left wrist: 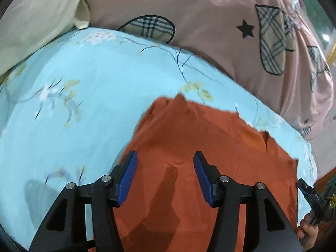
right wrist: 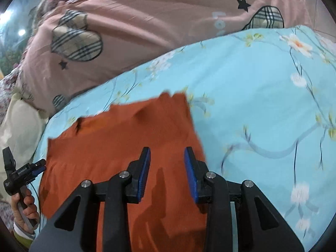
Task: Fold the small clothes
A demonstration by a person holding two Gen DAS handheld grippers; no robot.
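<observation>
Because a fold needs a flat start, the cloth [left wrist: 201, 163] is seen spread on the sheet [left wrist: 84, 96] of the bed, a rust-orange piece lying directly beneath and ahead of both tools. Its far edge is ragged and slightly bunched, with a small ridge raised ahead of the right hand-held gripper [right wrist: 167, 168], so some smoothing may yet be judged necessary.

The left hand-held gripper [left wrist: 165, 175] is held low over the cloth's left part, its blue pads [left wrist: 128, 178] spread wide with nothing between them; the cloth's left edge runs just outside the left pad. The right hand-held gripper is likewise released, though with a narrower gap, and is poised over the cloth's right part, the right edge passing just beyond its right finger. Shadows of the fingers fall on the fabric close below, which suggests both tools hover near the surface; contact cannot be told.

Both tools are pointed forward toward the quilt [left wrist: 189, 14], a pink one with plaid patches lying beyond the cloth. A pale pillow [left wrist: 31, 21] lies far ahead to the left of the left tool.
</observation>
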